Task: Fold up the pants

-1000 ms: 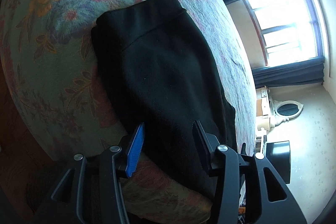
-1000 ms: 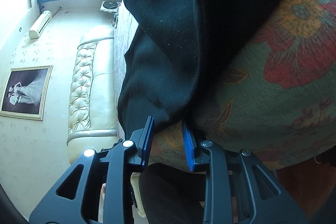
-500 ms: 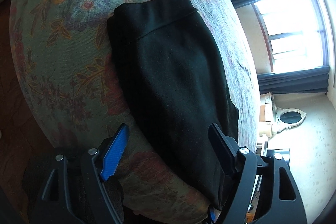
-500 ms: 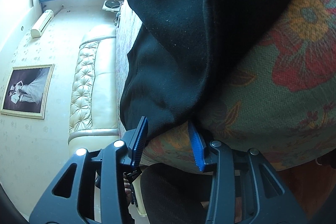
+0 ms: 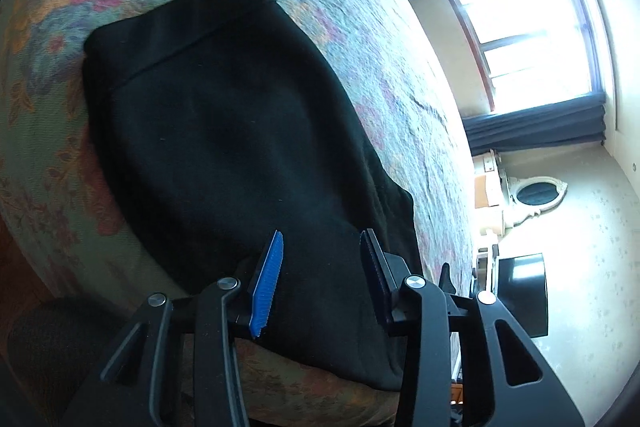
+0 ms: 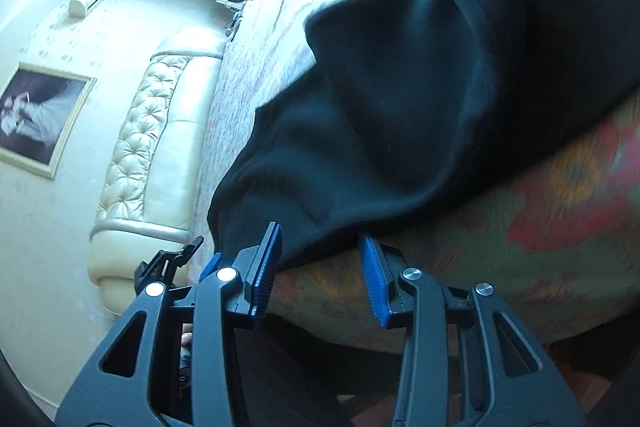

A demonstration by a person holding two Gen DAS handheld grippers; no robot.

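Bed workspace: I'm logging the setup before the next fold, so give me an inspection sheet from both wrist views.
Surface: floral bedspread covers the bed.
Job's things: black fabric pants lie folded flat near the bed edge, waistband end away from the left camera.
Clutter: nothing seen on the bedspread.
Grippers: left gripper open over the pants; right gripper open at the pants' edge, gripping nothing.
Cables: nothing seen.
Surroundings: cream tufted headboard, framed picture, bright window, dark curtains.
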